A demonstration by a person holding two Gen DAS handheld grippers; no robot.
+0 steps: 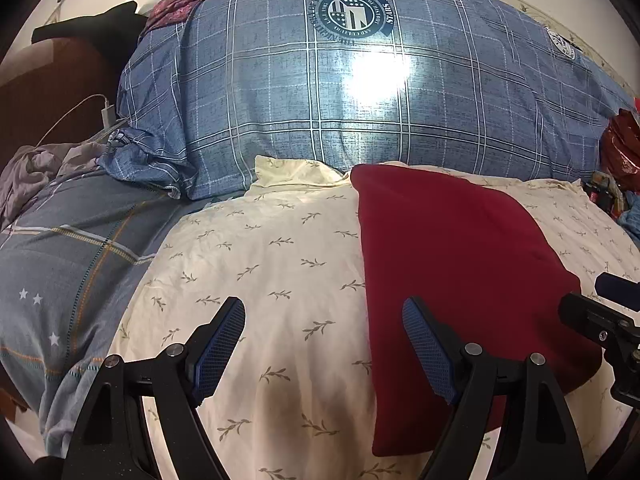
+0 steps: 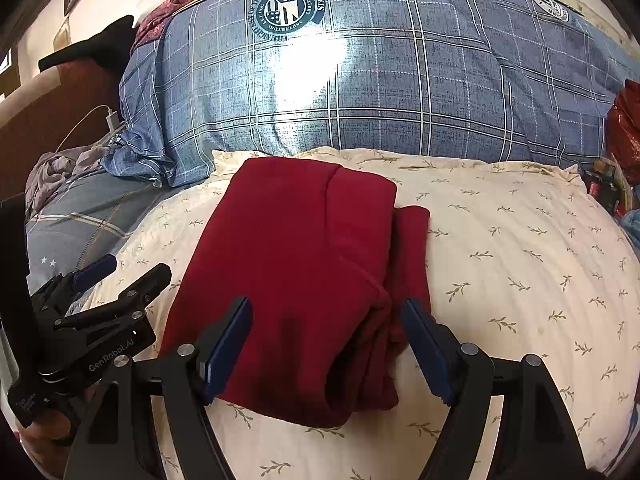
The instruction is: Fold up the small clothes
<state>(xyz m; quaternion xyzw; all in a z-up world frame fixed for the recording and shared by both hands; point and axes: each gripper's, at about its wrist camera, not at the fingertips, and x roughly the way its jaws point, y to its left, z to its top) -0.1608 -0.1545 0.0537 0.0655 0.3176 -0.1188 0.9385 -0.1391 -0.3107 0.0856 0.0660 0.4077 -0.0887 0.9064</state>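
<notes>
A dark red garment (image 2: 296,264) lies folded into a rough rectangle on the cream leaf-print bedding (image 2: 520,264). A narrow folded edge sticks out along its right side. In the left wrist view the garment (image 1: 460,272) lies to the right. My left gripper (image 1: 324,344) is open and empty above the cream bedding (image 1: 260,264), its right finger over the garment's left edge. My right gripper (image 2: 326,344) is open and empty, its fingers astride the garment's near right corner. The left gripper also shows in the right wrist view (image 2: 120,276), left of the garment.
A big blue plaid duvet (image 1: 340,92) is piled behind the cream bedding. A grey-blue star-print cover (image 1: 60,272) lies at the left. A white charger and cable (image 1: 106,114) sit at the back left. Red bags and clutter (image 1: 620,148) stand at the right edge.
</notes>
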